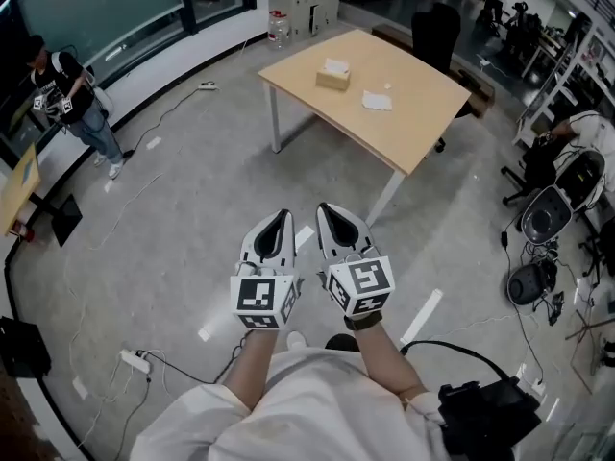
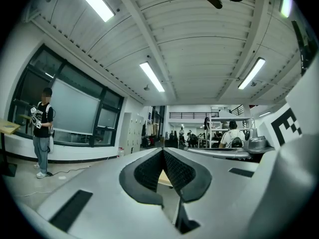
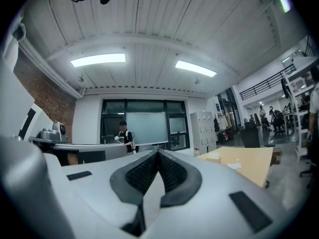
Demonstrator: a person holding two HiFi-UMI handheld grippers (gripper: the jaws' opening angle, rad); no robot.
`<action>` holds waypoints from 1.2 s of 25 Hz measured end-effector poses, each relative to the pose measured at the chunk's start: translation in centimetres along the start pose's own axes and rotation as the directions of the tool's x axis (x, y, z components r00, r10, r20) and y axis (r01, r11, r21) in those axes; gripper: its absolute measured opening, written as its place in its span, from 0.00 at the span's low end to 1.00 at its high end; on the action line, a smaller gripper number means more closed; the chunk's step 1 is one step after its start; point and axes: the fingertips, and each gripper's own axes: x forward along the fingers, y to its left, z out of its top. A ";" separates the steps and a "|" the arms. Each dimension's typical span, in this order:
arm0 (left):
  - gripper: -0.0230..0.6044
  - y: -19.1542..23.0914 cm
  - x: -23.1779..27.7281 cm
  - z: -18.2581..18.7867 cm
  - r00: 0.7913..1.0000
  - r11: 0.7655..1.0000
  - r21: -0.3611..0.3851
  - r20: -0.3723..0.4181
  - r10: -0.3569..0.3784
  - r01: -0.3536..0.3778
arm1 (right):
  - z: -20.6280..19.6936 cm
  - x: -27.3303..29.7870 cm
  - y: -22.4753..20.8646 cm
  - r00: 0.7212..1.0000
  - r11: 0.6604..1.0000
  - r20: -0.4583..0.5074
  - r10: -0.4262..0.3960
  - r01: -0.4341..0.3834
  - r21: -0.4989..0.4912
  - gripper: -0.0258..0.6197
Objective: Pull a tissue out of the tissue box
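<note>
Wooden worktop [image 1: 413, 104] is standing well ahead across the floor, carrying the tissue box [image 1: 333, 74]. The left hand-held gripper [image 1: 280, 217] and right hand-held gripper [image 1: 328, 211] are pointing level toward it, jaws pressed together and empty. The box is lying almost straight ahead of the right one, which looks better placed to reach it.

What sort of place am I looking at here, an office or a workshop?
Probably an open lab or workshop hall: a bare concrete floor with a power strip lying on it, a lone wooden table, and lockers by the wall.

tissue box [image 1: 333, 75]: details too small | table [image 2: 164, 179]: mostly behind left gripper [image 2: 163, 150]
</note>
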 end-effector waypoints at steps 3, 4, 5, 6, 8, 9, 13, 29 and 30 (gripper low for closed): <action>0.04 1.5 -0.1 -0.5 1.000 1.000 -0.018 -0.008 0.006 -0.006 | -0.4 1.2 1.1 1.000 1.000 -0.018 0.010 -0.010 -0.011 0.04; 0.04 1.7 -0.2 -0.7 1.000 1.000 -0.022 -0.012 0.006 -0.006 | -0.5 1.4 1.4 1.000 1.000 -0.024 0.014 -0.014 -0.013 0.04; 0.04 1.9 -0.1 -0.9 1.000 1.000 -0.026 -0.014 0.005 -0.006 | -0.7 1.7 1.4 0.999 1.000 -0.029 0.016 -0.017 -0.014 0.04; 0.04 2.1 0.1 -1.0 1.000 1.000 -0.031 -0.015 0.005 -0.005 | -0.8 2.1 1.4 0.999 1.000 -0.034 0.018 -0.018 -0.016 0.04; 0.04 2.6 1.0 -1.4 1.000 0.999 -0.042 -0.019 0.006 -0.007 | -1.1 3.0 0.9 0.999 1.000 -0.042 0.021 -0.021 -0.014 0.04; 0.04 2.9 1.4 -1.7 1.000 0.999 -0.048 -0.024 0.007 -0.008 | -1.3 3.5 0.7 0.999 1.000 -0.045 0.024 -0.024 -0.010 0.04; 0.04 4.7 4.0 -2.5 0.999 0.999 -0.049 -0.035 0.022 -0.024 | -2.0 6.7 -0.4 0.998 0.999 -0.040 0.051 -0.051 0.015 0.04; 0.04 9.6 24.0 0.6 0.999 0.999 0.010 0.011 0.031 -0.031 | 3.2 23.1 -13.8 0.994 0.995 0.045 0.095 -0.095 0.005 0.04; 0.04 9.5 25.1 0.6 1.000 1.000 0.015 0.010 0.025 -0.026 | 3.2 23.7 -14.6 0.995 0.995 0.043 0.095 -0.096 0.009 0.04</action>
